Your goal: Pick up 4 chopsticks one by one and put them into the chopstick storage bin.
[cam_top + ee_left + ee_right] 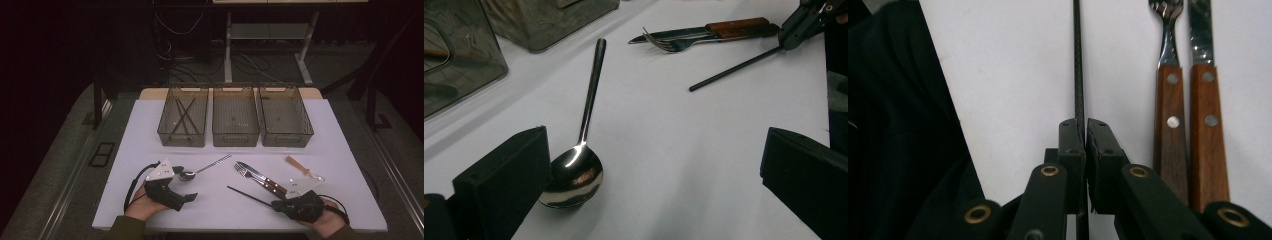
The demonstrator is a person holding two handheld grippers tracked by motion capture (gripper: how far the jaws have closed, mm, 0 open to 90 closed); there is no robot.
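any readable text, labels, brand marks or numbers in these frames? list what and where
None readable anywhere.
Three smoky translucent plastic bins: no labels or lettering visible.
Wooden-handled fork and wooden-handled knife: only metal rivets, no brand stamp visible.
Shiny steel spoon: only reflections, no marking.
Thin black chopstick and white tabletop: plain.

No lettering to read anywhere here: no labels, brands, numbers or signs on anything in sight, from any of the three angles.
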